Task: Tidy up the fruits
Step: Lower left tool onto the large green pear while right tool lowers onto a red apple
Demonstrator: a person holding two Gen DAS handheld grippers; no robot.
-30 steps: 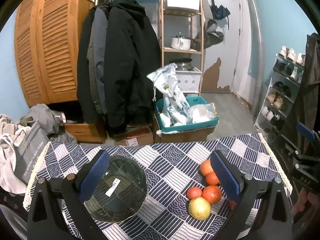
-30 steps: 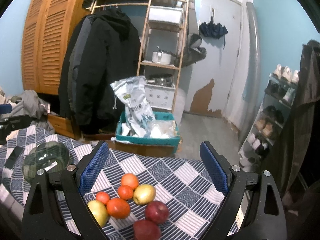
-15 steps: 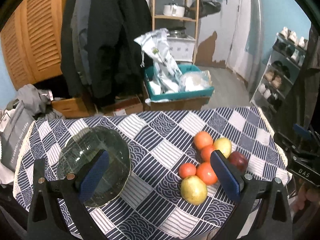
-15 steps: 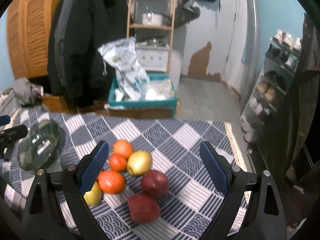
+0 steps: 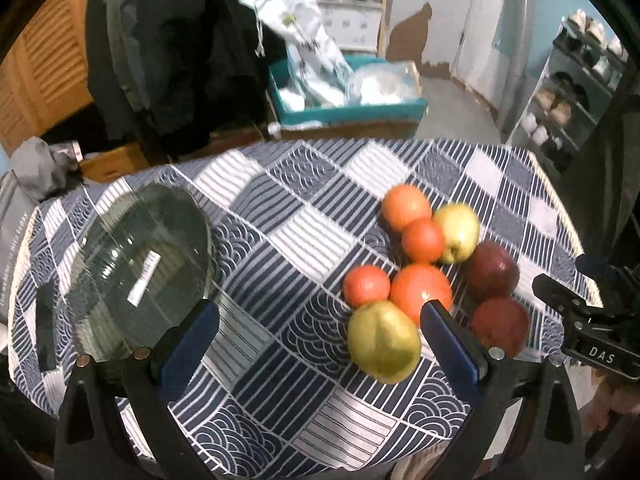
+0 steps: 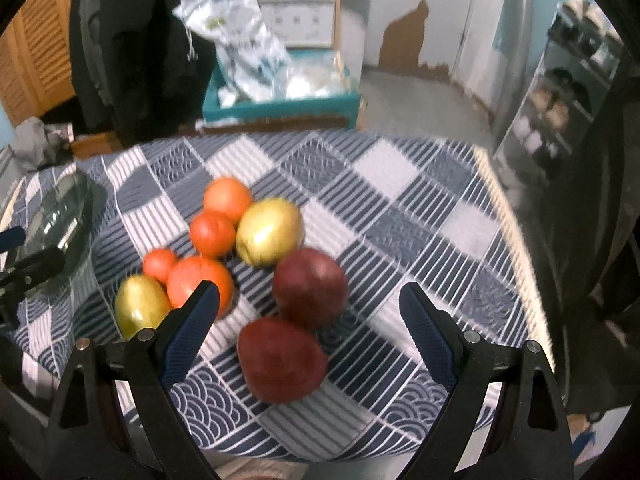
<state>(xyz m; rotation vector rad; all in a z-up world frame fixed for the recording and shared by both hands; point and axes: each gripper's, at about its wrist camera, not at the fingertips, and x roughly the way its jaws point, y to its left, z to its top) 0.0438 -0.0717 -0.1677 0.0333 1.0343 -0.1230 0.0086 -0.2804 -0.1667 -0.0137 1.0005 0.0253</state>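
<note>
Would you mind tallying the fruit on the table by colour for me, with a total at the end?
Orange fruits: 4
Yellow-green fruits: 2
Dark red fruits: 2
Total: 8, all clustered together on the checked tablecloth, none in the glass bowl.

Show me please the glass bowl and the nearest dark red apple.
glass bowl point(image 5: 136, 276): left wrist view, on its inner base by the sticker.
nearest dark red apple point(image 6: 282, 360): right wrist view, on its middle.
</note>
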